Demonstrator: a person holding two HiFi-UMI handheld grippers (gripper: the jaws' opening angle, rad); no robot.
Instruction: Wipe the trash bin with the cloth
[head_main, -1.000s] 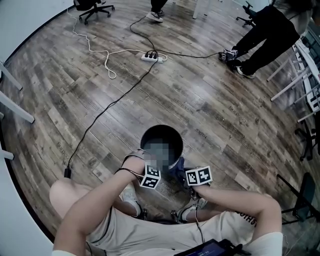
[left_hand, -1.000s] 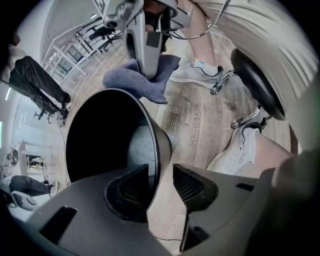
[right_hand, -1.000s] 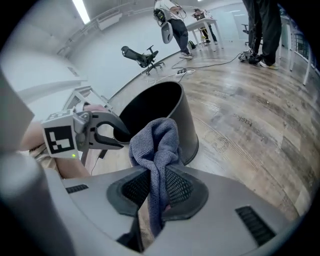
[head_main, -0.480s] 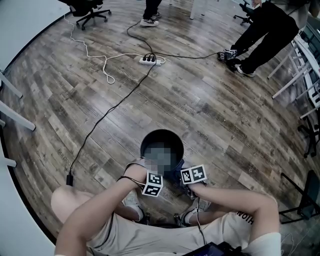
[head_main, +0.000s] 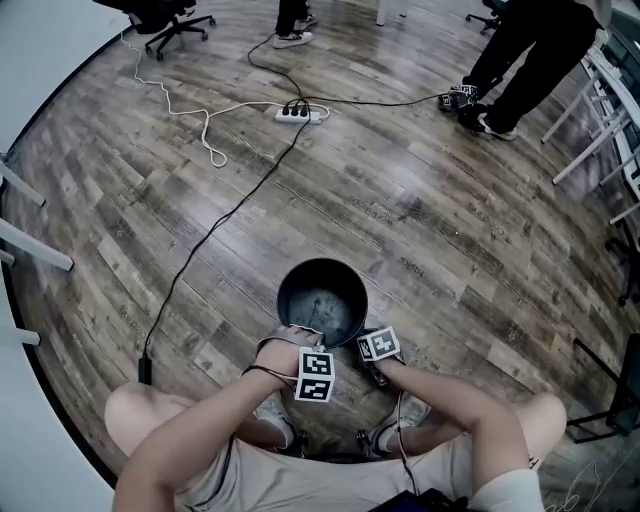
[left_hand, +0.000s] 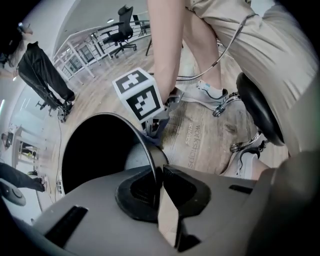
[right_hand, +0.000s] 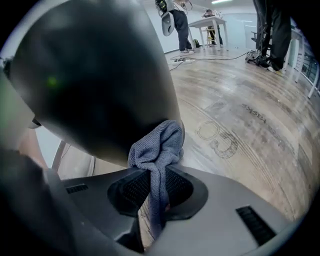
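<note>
The black round trash bin (head_main: 322, 298) stands on the wood floor just in front of the seated person's knees. My left gripper (head_main: 301, 338) points steeply down at the bin's near rim. In the left gripper view the thin rim (left_hand: 146, 150) runs between the jaws of the left gripper (left_hand: 159, 172), which have just closed and pinch it. My right gripper (head_main: 366, 352) is low at the bin's near right side. It (right_hand: 157, 187) is shut on a grey-blue cloth (right_hand: 157, 145), whose bunched end lies against the bin's outer wall (right_hand: 95, 75).
A power strip (head_main: 300, 113) with cables (head_main: 205, 235) lies on the floor beyond the bin. A standing person's legs (head_main: 520, 45) are far right, an office chair (head_main: 160, 15) far left. White frames (head_main: 610, 90) line the right edge. The black stool (left_hand: 256, 112) is behind my grippers.
The right gripper has dropped with the cloth down along the bin's near right side. The left gripper has moved slightly along the near rim. The bin's inside now shows.
</note>
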